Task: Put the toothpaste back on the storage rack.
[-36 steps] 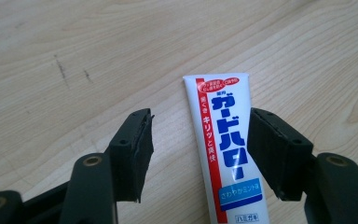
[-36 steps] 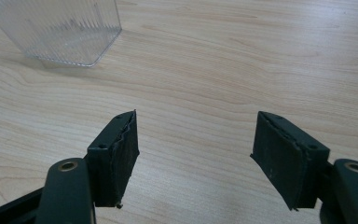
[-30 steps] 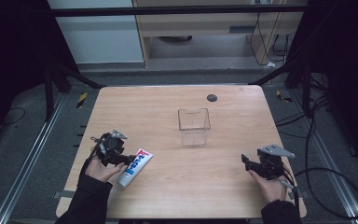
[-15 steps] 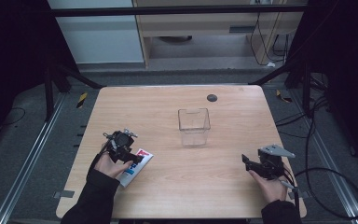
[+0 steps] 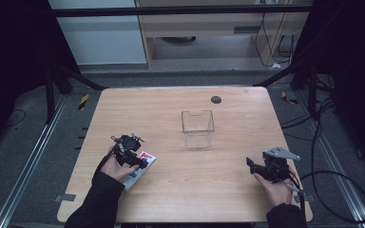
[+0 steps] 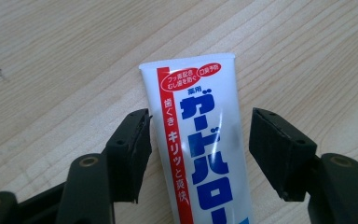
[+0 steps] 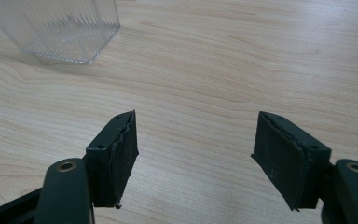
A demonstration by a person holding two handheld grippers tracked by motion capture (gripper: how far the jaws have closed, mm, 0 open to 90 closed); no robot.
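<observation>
A white toothpaste tube (image 5: 148, 158) with red and blue print lies flat near the table's front left. My left gripper (image 5: 138, 162) is lowered over it, pointing down. In the left gripper view the tube (image 6: 205, 140) runs between the two black jaws of that gripper (image 6: 198, 140); the left pad sits right at the tube's edge, while the right pad stands clear of it, so the gripper is open. My right gripper (image 5: 250, 165) rests at the front right, and its jaws (image 7: 196, 140) stand open over bare wood.
A clear ribbed plastic container (image 5: 197, 128) stands upright at the table's middle, also in the right gripper view's top left (image 7: 56, 28). A small black round spot (image 5: 216, 99) lies farther back. The wooden table (image 5: 171, 109) has dark floor and cables around it.
My left gripper has moved right and down from beside the tube to over it, so the jaws now straddle the tube. The right gripper has stayed put.
</observation>
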